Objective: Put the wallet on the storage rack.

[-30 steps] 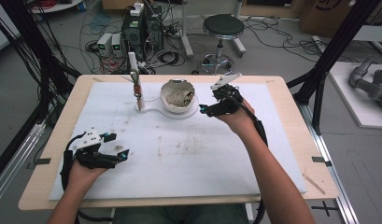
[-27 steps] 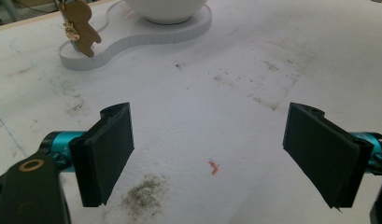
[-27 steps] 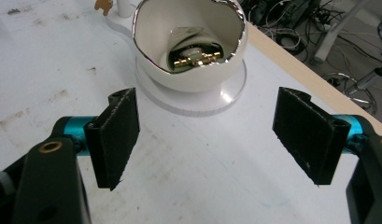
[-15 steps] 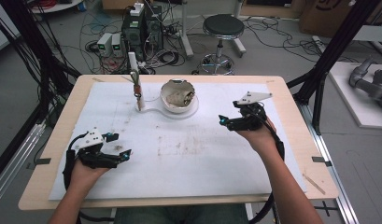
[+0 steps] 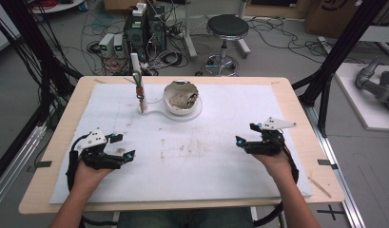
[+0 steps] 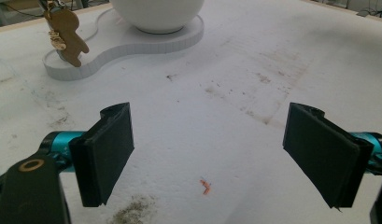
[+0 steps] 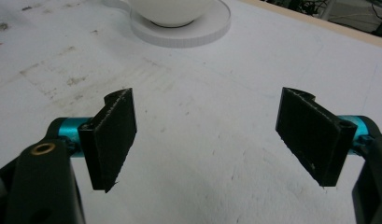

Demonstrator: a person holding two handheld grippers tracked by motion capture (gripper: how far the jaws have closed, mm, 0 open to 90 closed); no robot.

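Observation:
A white bowl (image 5: 181, 98) sits on a white shaped base (image 5: 154, 113) at the far middle of the table; its underside shows in the left gripper view as the bowl (image 6: 156, 14) and in the right gripper view as the bowl (image 7: 172, 10). A thin post on the base carries a small brown tag (image 5: 140, 91), seen close as a brown figure-shaped tag (image 6: 67, 35). My left gripper (image 5: 121, 146) rests low at the near left, open and empty (image 6: 212, 154). My right gripper (image 5: 247, 134) sits at the near right, open and empty (image 7: 207, 140).
A white foam sheet (image 5: 192, 156) covers the wooden table (image 5: 296, 109), with brownish stains near its middle. A small orange scrap (image 6: 205, 186) lies between the left jaws on the sheet. A stool, cables and equipment stand on the floor beyond the table.
My right gripper pulled back from beside the bowl to the near right of the table. The left gripper stayed at the near left.

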